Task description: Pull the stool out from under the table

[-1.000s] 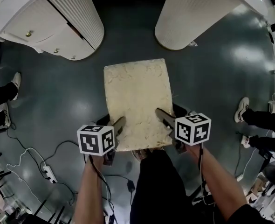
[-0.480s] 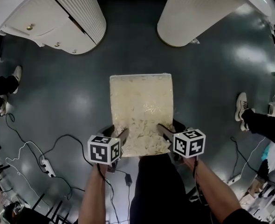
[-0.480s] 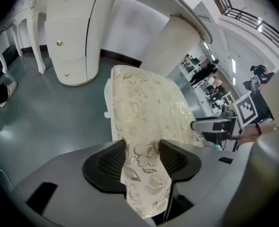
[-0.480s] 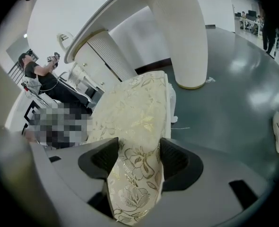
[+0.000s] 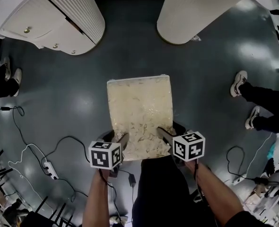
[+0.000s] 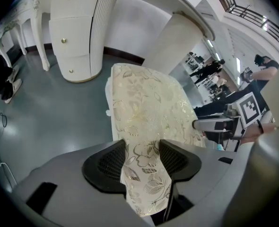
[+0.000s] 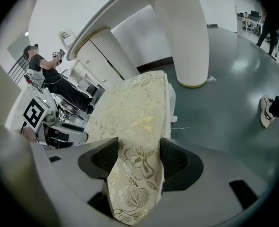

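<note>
Gripping the stool (image 5: 139, 110) by its near corners, the left gripper (image 5: 119, 141) and right gripper (image 5: 163, 135) are each clenched on the floral cushion. It sits over open floor (image 5: 68, 103), clear of the table (image 5: 196, 11) pedestals. The pull looks nearly done — the next move is likely a steady release.

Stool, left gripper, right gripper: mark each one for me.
stool (image 5: 138, 109), head view, middle of the cushioned seat.
left gripper (image 6: 142, 151), left gripper view, midway between its jaw tips.
right gripper (image 7: 139, 149), right gripper view, midway between its jaw tips.

Cream stool (image 5: 139, 110) on dark floor (image 5: 78, 103), left gripper (image 5: 115, 139) and right gripper (image 5: 171, 130) at its near corners.
</note>
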Tool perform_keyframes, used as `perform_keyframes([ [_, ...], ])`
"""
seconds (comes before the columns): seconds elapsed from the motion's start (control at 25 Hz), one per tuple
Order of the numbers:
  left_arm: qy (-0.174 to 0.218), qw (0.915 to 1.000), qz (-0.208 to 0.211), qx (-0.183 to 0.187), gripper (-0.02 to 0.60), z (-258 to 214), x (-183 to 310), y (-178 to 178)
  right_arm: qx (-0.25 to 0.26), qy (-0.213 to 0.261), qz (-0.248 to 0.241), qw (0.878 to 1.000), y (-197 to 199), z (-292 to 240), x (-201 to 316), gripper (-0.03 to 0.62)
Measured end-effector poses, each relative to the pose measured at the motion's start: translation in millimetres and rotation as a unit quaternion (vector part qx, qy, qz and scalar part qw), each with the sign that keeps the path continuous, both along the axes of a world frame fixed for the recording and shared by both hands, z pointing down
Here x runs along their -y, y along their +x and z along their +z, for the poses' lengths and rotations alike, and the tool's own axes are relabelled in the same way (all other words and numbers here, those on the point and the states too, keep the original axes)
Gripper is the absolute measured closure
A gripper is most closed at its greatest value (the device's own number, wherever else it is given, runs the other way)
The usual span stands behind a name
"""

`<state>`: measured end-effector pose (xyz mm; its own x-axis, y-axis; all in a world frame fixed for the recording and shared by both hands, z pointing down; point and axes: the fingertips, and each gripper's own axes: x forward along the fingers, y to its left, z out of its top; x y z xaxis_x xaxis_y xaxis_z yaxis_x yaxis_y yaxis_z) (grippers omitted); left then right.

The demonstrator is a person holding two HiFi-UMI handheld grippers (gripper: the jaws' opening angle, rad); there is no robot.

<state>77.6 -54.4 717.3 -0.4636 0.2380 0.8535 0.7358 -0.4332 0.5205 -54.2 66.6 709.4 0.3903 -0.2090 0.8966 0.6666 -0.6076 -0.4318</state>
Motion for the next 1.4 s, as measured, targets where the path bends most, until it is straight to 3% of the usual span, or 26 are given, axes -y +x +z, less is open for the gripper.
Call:
perform_keyframes([
  [0.36,0.006,0.9998,-0.013,-0.012,0.331,1,4,-1,0.013,0.006,-0.014,1.000,-3,3,1,0.313],
  [0.56,0.008,0.9973,-0.072,-0.012,0.319,-1,12,2,0.013,0.010,-0.010,1.000,-5,2,2,0.312],
  [0.68,0.023,0.9936,-0.108,-0.025,0.321,-4,22,7,0.029,-0.018,-0.026,0.999,-7,-4,-4,0.313],
  [0.88,0.041,0.9916,-0.097,-0.075,0.350,-24,38,16,0.029,-0.072,-0.049,0.996,-4,-29,-17,0.313],
  [1.08,0.014,0.9913,-0.102,-0.082,0.360,-64,20,15,0.000,-0.089,-0.068,0.994,16,-65,-14,0.313],
  [1.4,-0.057,0.9863,-0.128,-0.088,0.437,-138,-36,12,-0.071,-0.110,-0.081,0.988,78,-136,-8,0.313],
])
